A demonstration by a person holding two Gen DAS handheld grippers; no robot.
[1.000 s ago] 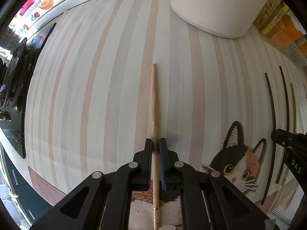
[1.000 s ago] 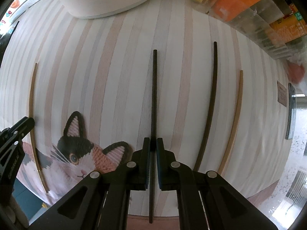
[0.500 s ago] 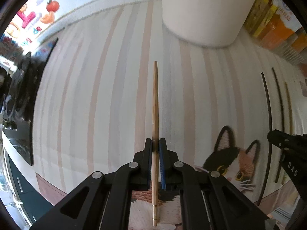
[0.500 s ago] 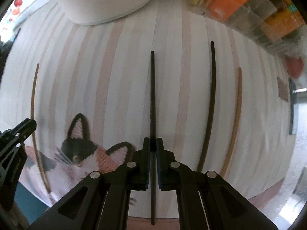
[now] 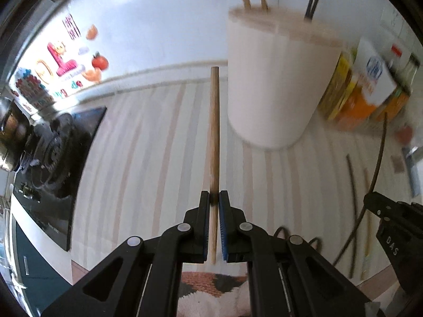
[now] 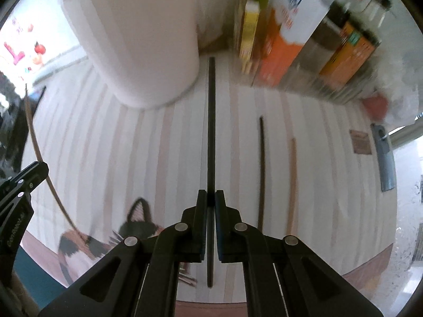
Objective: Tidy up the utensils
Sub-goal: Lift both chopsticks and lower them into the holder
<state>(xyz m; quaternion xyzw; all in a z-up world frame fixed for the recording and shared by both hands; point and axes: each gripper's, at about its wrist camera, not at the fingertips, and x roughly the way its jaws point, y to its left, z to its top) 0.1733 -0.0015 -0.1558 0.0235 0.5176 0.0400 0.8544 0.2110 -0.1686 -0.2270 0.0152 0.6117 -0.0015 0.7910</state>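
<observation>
My left gripper (image 5: 214, 198) is shut on a light wooden chopstick (image 5: 214, 132), held off the striped mat and pointing at the white holder (image 5: 275, 87). Wooden and black chopsticks stand in that holder. My right gripper (image 6: 210, 198) is shut on a black chopstick (image 6: 211, 121), also lifted, its tip near the white holder (image 6: 142, 39). On the mat lie another black chopstick (image 6: 261, 169) and a wooden chopstick (image 6: 292, 182), to the right of the held one. The right gripper (image 5: 367, 200) shows at the right edge of the left wrist view.
A striped mat (image 5: 148, 158) with a cat picture (image 6: 137, 227) covers the counter. Boxes and bottles (image 6: 304, 52) line the back right behind the holder. A black stove (image 5: 53, 153) lies to the left. A grey handle (image 6: 383, 155) sits far right.
Both grippers have risen with their chopsticks and tilted up, so the holder's top and the wall now show. The chopsticks have left the mat.
</observation>
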